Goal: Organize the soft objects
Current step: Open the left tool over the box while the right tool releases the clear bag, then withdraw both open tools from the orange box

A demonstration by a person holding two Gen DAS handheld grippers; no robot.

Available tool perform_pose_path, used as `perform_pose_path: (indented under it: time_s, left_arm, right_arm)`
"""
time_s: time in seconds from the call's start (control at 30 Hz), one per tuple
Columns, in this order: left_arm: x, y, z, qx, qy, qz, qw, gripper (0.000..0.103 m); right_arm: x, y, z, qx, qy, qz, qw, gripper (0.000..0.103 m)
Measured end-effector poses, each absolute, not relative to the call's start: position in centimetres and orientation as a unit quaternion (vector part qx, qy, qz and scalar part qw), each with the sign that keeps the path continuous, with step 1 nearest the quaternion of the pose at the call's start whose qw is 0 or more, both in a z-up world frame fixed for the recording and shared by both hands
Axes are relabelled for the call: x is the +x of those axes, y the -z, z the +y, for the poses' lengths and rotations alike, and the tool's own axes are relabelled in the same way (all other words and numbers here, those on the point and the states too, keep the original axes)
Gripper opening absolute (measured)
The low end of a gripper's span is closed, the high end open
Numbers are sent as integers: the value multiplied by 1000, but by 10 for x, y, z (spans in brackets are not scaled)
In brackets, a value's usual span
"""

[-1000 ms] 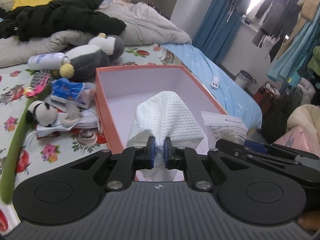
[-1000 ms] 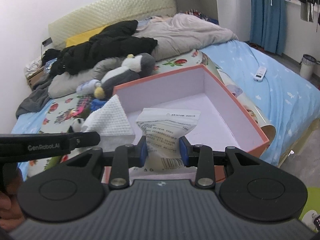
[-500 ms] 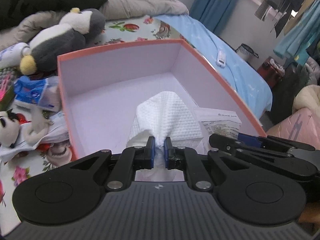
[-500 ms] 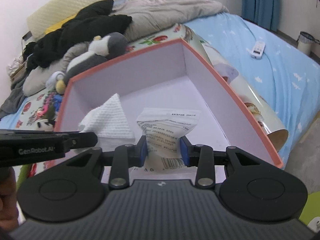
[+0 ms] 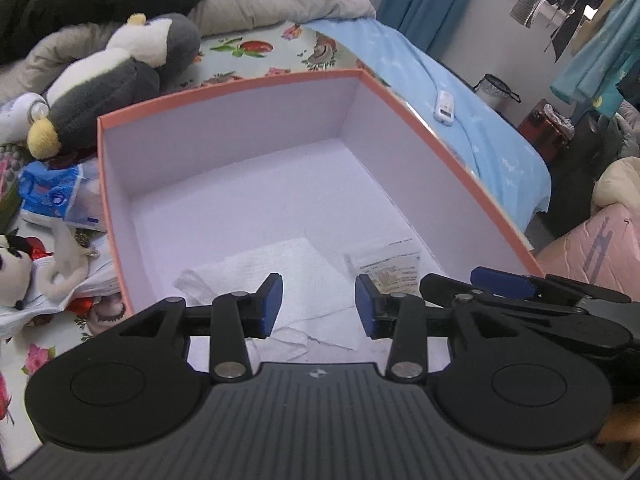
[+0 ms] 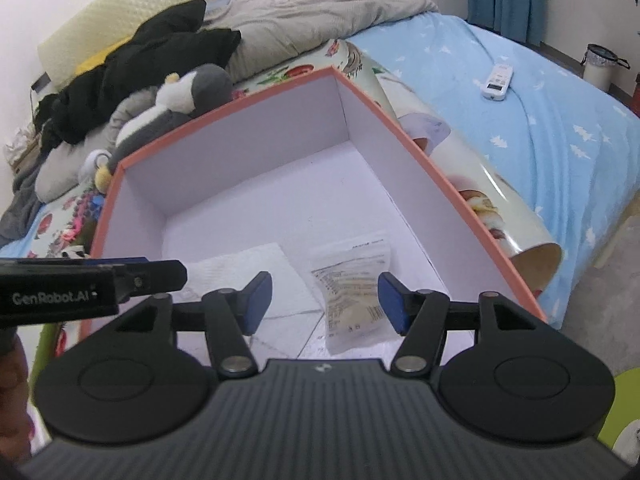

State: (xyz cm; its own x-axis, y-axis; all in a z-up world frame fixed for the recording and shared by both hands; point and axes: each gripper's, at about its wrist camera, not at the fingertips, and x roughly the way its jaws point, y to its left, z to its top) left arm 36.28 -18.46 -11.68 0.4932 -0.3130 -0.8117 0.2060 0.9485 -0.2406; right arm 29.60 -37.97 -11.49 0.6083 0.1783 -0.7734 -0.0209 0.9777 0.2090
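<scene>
An orange box with a white inside [image 5: 448, 148] [image 6: 452, 184] sits on the bed. A white textured cloth [image 5: 308, 276] [image 6: 256, 268] lies flat on its floor at the near left. A clear printed packet [image 5: 392, 268] [image 6: 352, 292] lies beside it at the near right. My left gripper [image 5: 319, 306] is open and empty just above the cloth. My right gripper [image 6: 325, 303] is open and empty just above the packet. The right gripper's fingers [image 5: 500, 282] show at the right of the left wrist view.
A grey and white penguin plush [image 5: 116, 72] [image 6: 176, 108], a blue tissue pack [image 5: 52, 196] and a small panda toy [image 5: 16, 264] lie left of the box. Black clothes [image 6: 152, 60] and a grey duvet [image 6: 320, 12] lie behind. A white remote [image 6: 496, 80] lies on the blue sheet.
Both grippers moved down into the box and opened. The cloth and the packet left the jaws and now lie flat on the box floor.
</scene>
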Motion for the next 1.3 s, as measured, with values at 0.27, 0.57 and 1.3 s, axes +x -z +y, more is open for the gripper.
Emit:
perform_pose_path:
  time_s: [0.27, 0.57, 1.3]
  left_arm:
    - [309, 76, -178, -52, 158, 445, 880, 46]
    - [224, 32, -155, -61, 157, 398, 902, 46]
    - [62, -15, -99, -66, 109, 322, 938, 46]
  right_arm:
    - [248, 81, -377, 92, -57, 407, 907, 61]
    - [181, 42, -364, 88, -71, 366, 924, 61]
    - [68, 8, -328, 66, -99, 337, 934, 61]
